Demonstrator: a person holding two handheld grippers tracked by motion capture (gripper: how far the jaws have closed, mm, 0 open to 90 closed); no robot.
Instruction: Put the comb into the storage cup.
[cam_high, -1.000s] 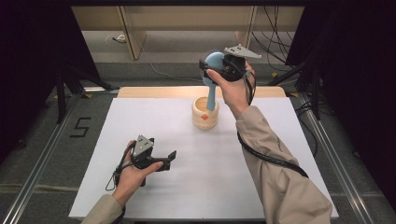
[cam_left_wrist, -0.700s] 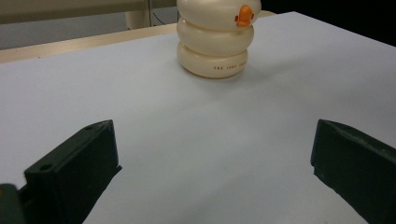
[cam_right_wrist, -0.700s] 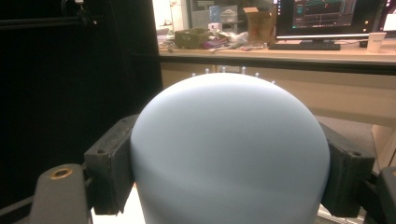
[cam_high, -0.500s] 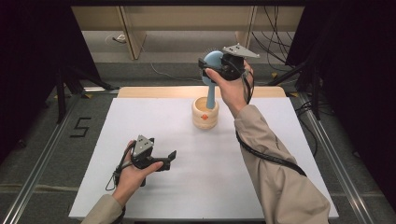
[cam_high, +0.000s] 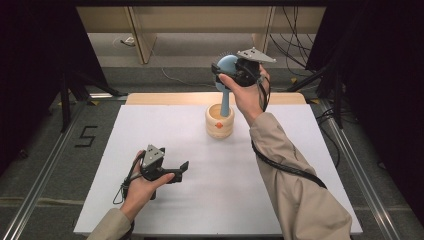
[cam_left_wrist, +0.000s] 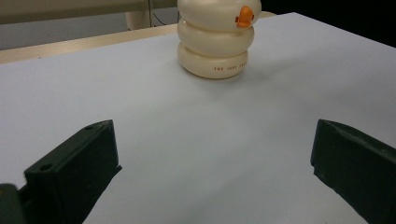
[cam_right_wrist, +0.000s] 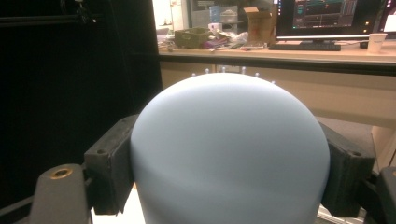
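holding the blue brush (cam_high: 226, 67) by its round head, the right gripper (cam_high: 235, 75) has both jaws clamped on it; the handle stands down into the cream holder (cam_high: 219, 121). the left gripper (cam_high: 175, 172) rests near and in front of the holder, jaws wide apart.

We see a white bench (cam_high: 150, 130) bearing a cream ringed holder (cam_high: 220, 121) near its far edge, standing upright.

White table (cam_high: 310, 150), grey floor (cam_high: 45, 150) marked 5, desk (cam_right_wrist: 280, 53) with monitor (cam_right_wrist: 327, 18), dark surrounds
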